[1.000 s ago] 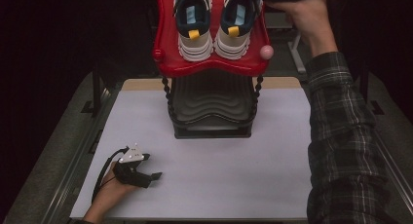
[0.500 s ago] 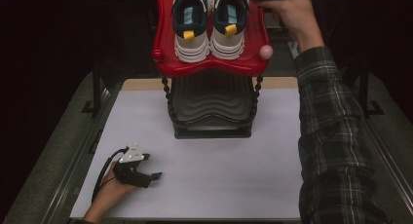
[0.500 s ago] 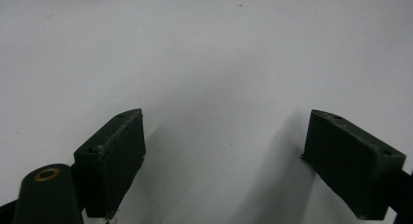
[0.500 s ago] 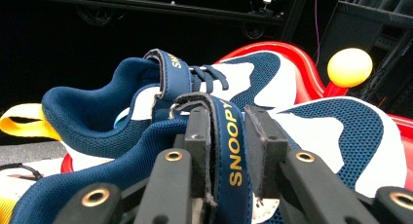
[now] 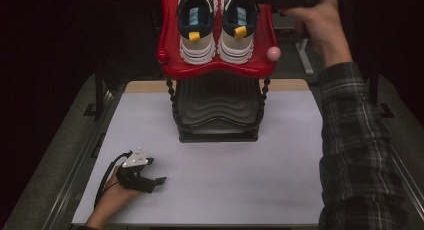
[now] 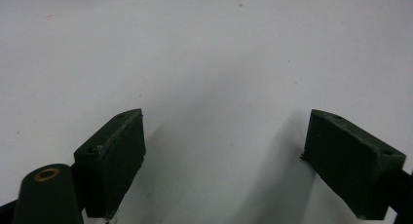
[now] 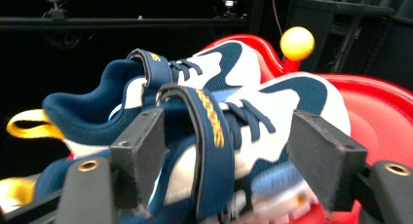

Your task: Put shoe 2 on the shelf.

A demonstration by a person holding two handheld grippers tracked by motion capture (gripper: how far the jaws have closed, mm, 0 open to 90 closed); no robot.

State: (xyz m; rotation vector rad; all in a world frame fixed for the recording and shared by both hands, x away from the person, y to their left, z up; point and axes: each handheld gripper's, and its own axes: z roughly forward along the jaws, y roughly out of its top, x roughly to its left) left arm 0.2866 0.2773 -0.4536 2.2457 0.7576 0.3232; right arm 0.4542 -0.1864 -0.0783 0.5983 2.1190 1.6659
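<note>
While the right gripper [image 7: 229, 156] has just been opening, jaws astride the right sneaker [image 5: 241, 30] unclamped, a nudge could tip it off the red shelf [image 5: 165, 57]; left gripper [image 5: 159, 181] open on table [image 5: 240, 180].

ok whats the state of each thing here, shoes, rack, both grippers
left shoe: upright on the red top shelf, heel toward the camera
right shoe: upright beside it, strap between the right gripper's pads
black lower shelf: nothing on it
right gripper: jaws have just been opening, open around the right shoe
left gripper: open, resting on the table
</note>
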